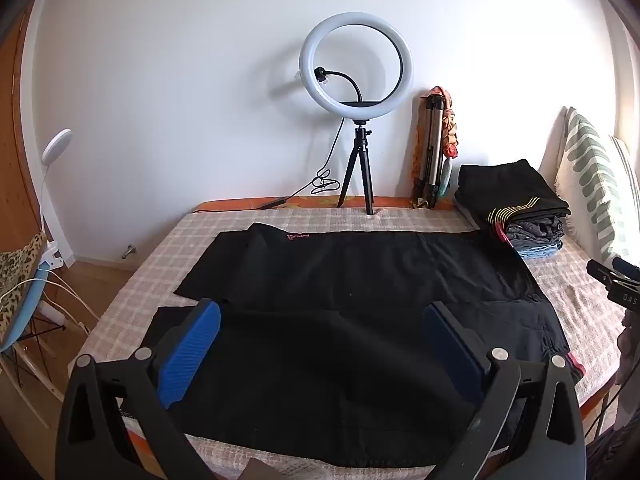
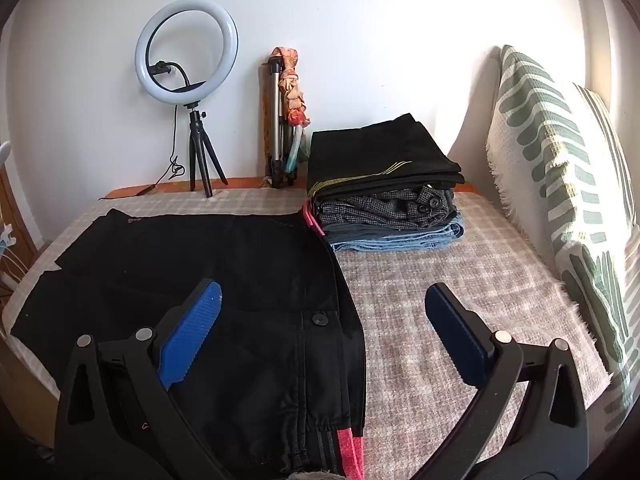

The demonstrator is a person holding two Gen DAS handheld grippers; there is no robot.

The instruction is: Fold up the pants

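A pair of black pants is spread flat on a bed covered by a pale checked blanket, and every place below is given from these pants. The legs are laid toward the left of the views and the waistband, with a pink inner lining and a single black button, toward the right. Over the near part of the pants the left tongs are held with their blue-padded jaws spread wide, nothing being gripped and no contact with the cloth being visible. The right tongs are held over the waistband end, likewise wide open and empty; one pad is seen above the black cloth and the other above the bare blanket just beside the pants. Just beyond the waistband end a stack of folded clothes is set, touching or nearly touching the pants' far corner. Behind the pants, at the far edge of the bed by the white wall, a ring light is stood on a small tripod, and a folded tripod is leaned next to the stack. Well to the right of the pants a green-patterned cushion is propped upright.
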